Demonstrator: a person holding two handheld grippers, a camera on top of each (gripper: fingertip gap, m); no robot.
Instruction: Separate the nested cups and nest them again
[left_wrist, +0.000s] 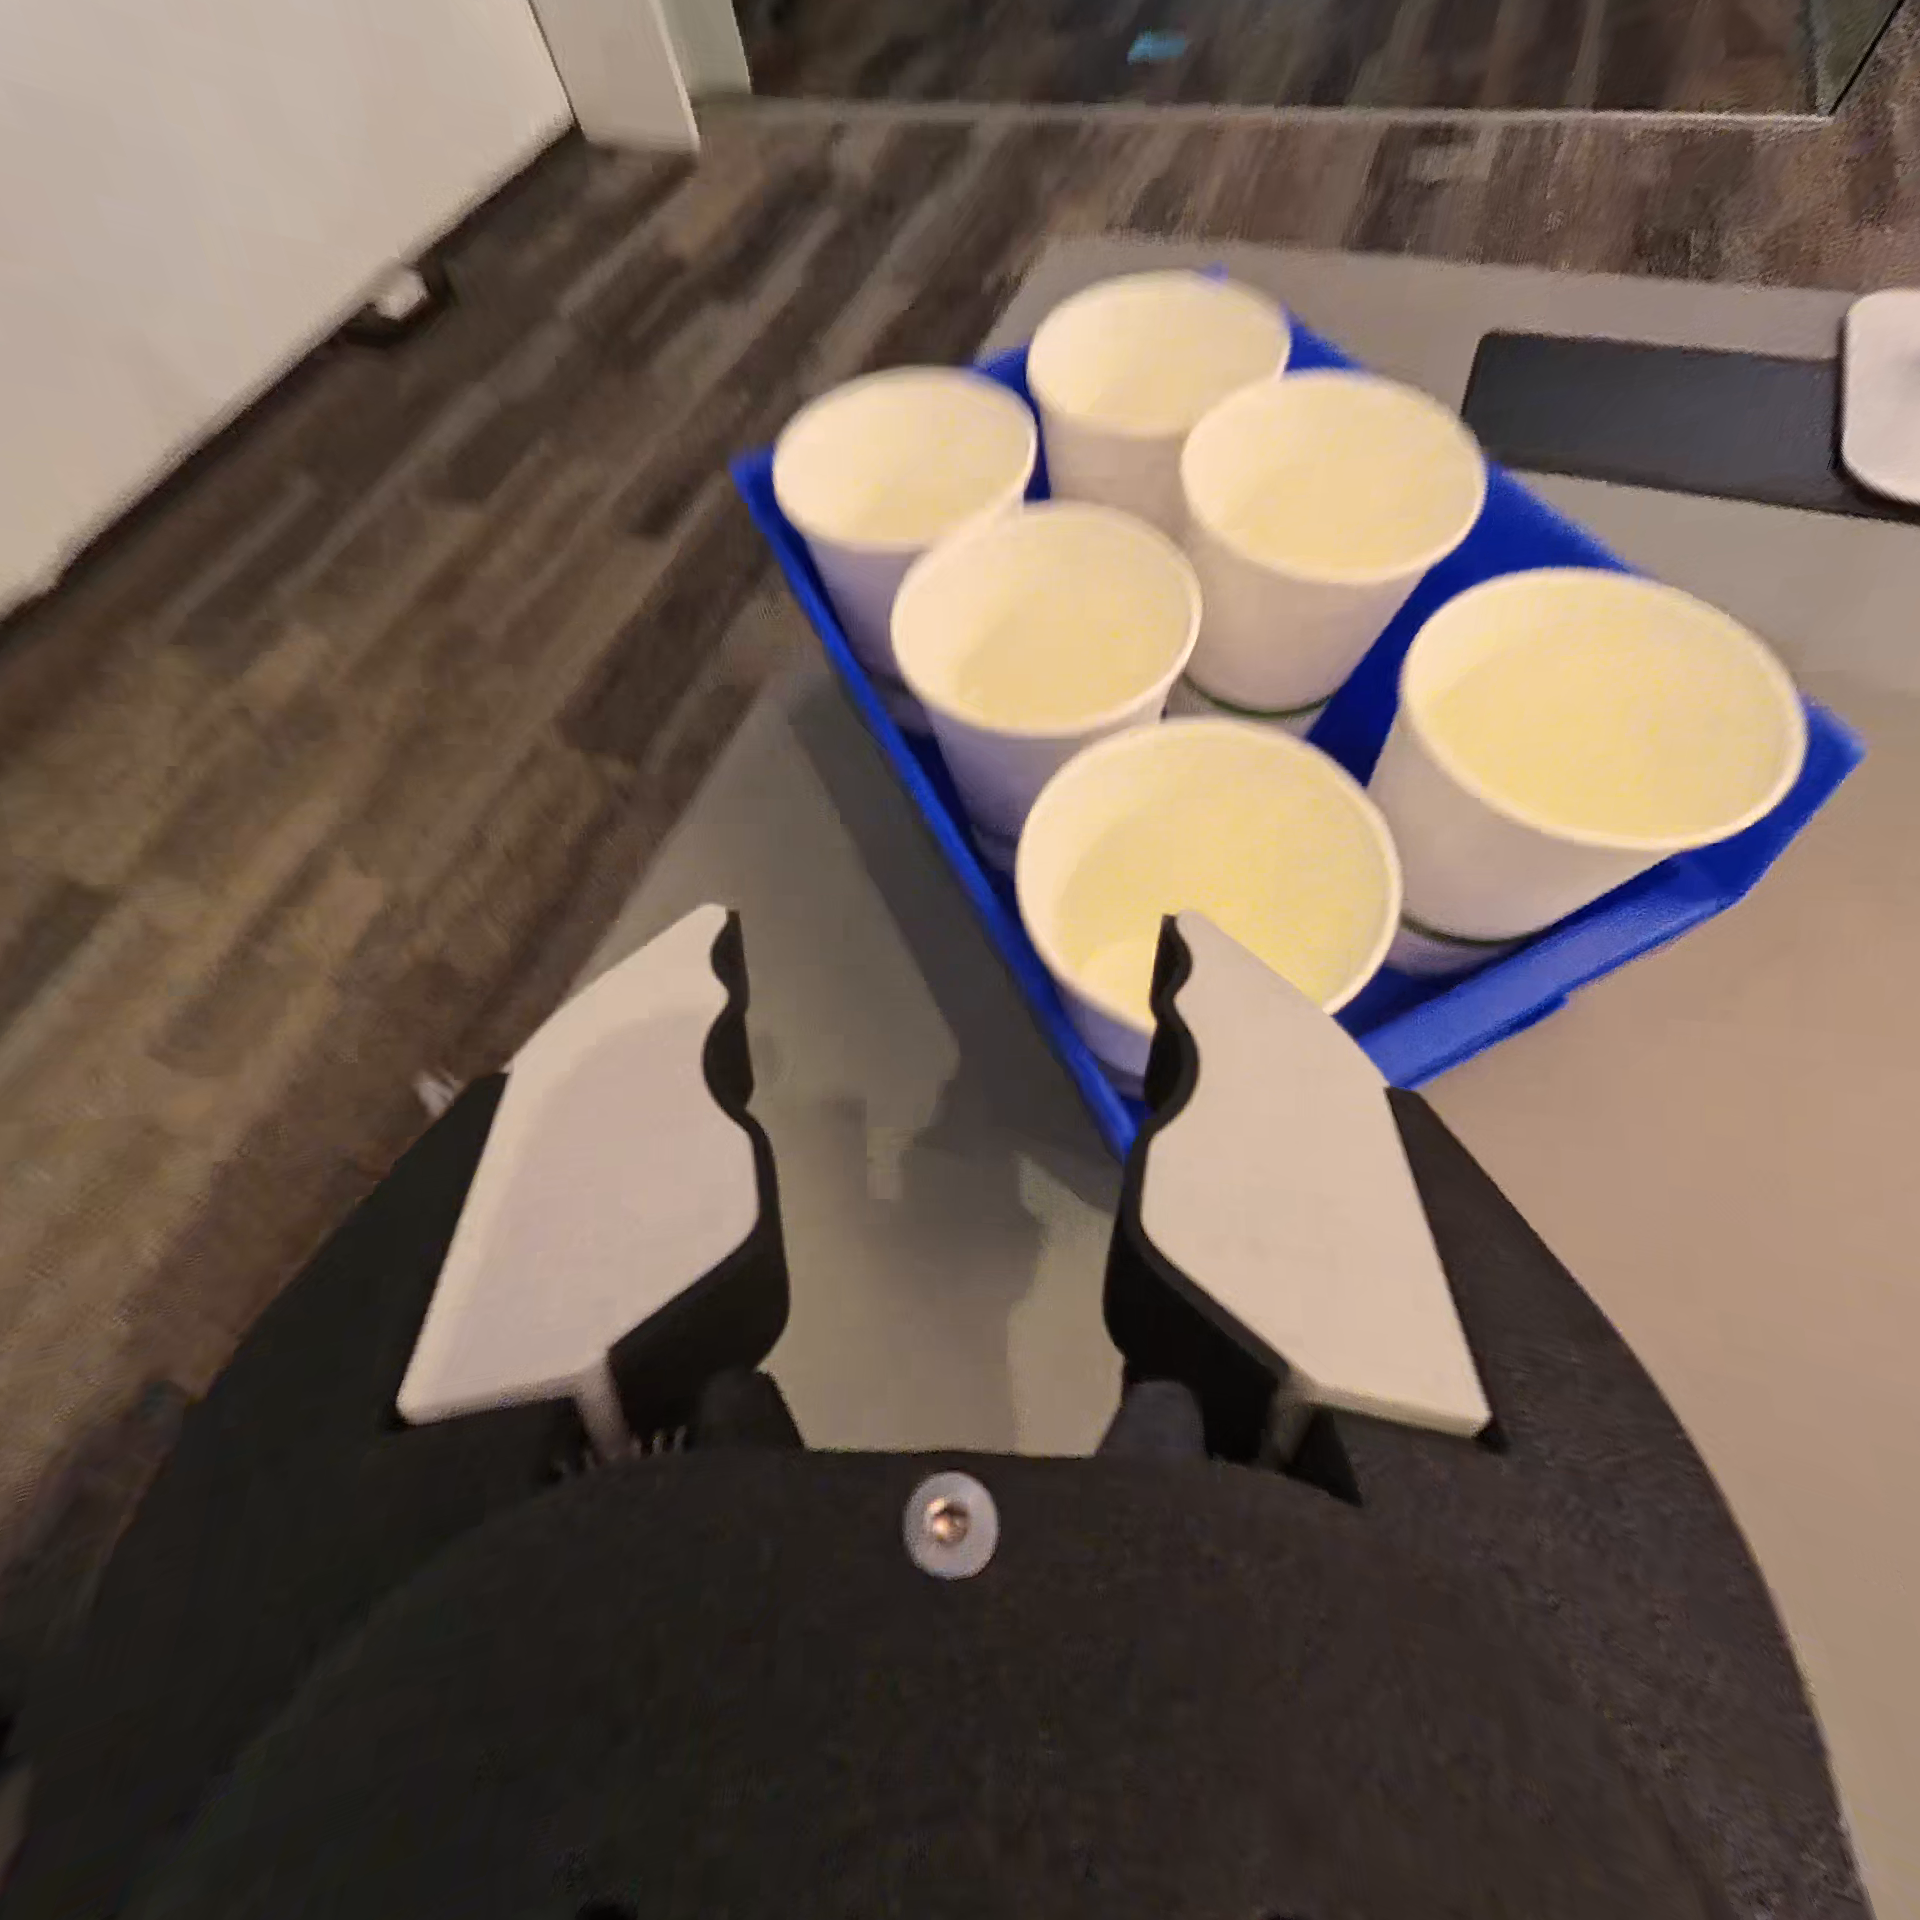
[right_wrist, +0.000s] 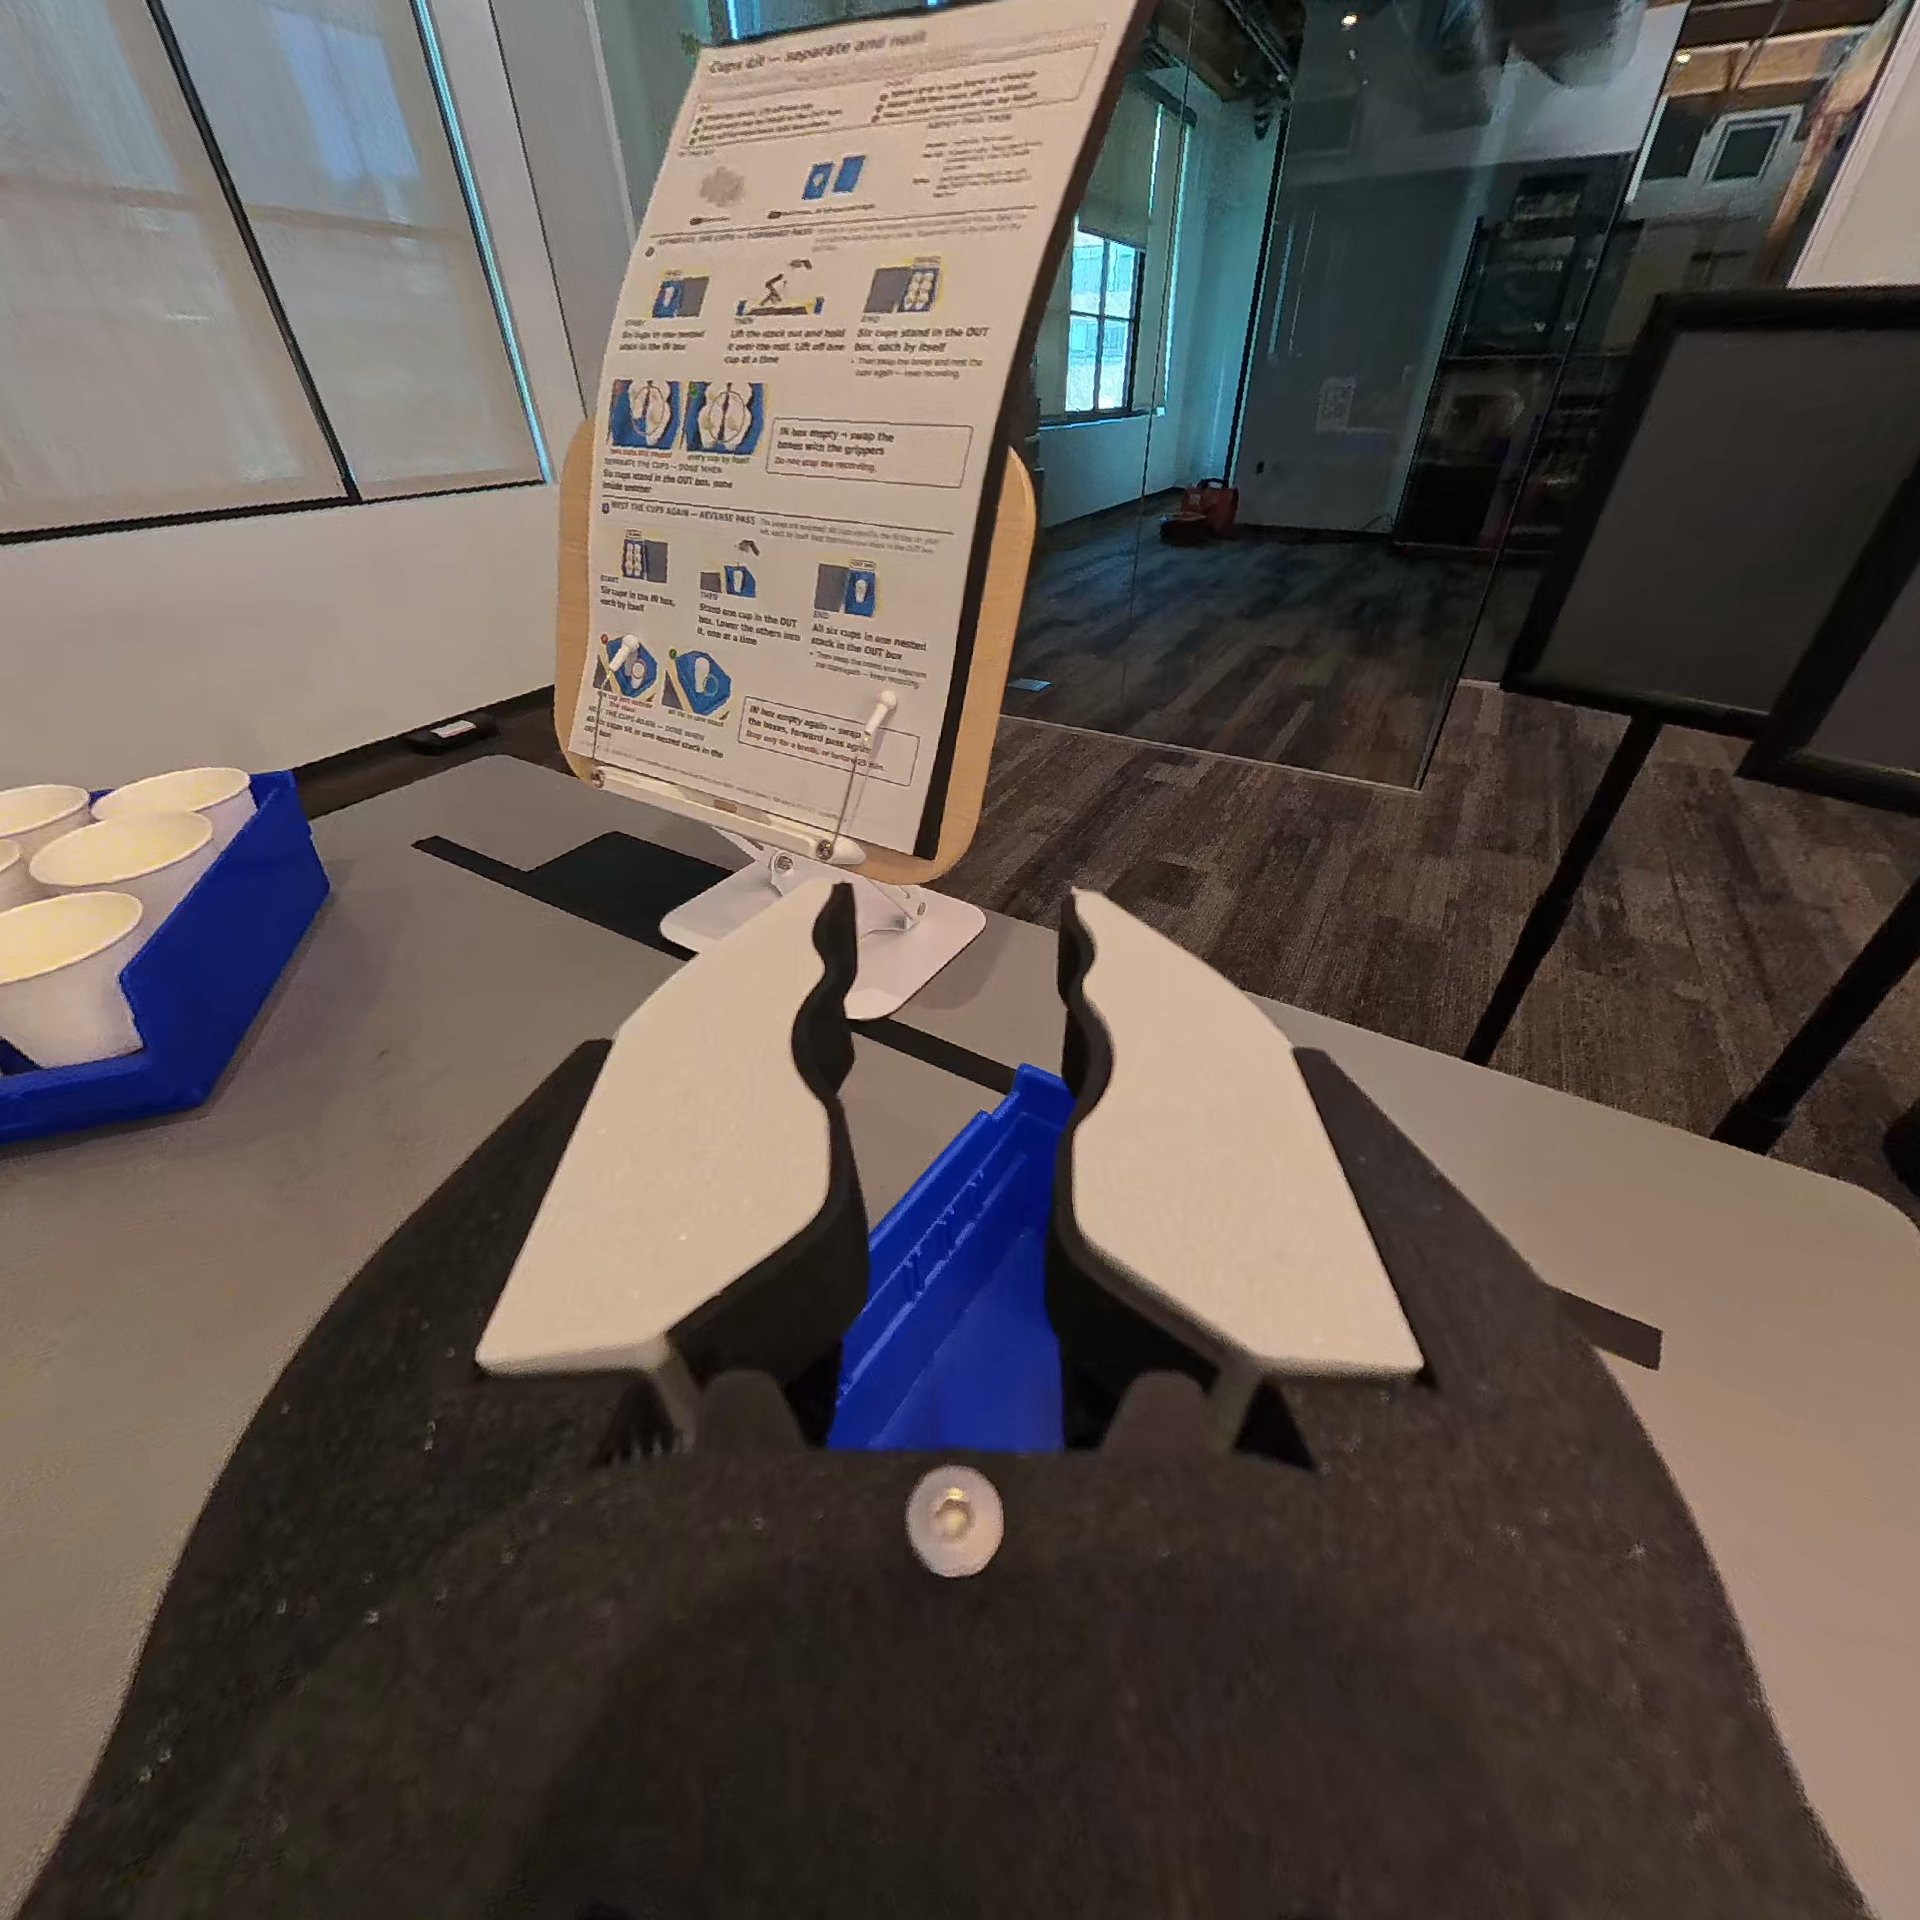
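Jaws apart; six white cups (left_wrist: 1044, 634) separate.

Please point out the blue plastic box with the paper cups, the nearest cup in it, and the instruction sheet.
Blue plastic box (left_wrist: 1475, 1013), left wrist view: near wall.
Nearest white paper cup (left_wrist: 1101, 831), left wrist view: inner wall.
Printed instruction sheet (right_wrist: 831, 436), right wrist view: page centre.

White paper cups (left_wrist: 1044, 634) look matt; the blue bin (left_wrist: 1621, 935) is smooth glossy plastic; the grey table (right_wrist: 364, 1039) matt; wood-grain floor (left_wrist: 312, 675).

Grey table (right_wrist: 312, 1195), wood-plank floor (left_wrist: 312, 727), white wall (left_wrist: 208, 208), glass partition (right_wrist: 1351, 416).
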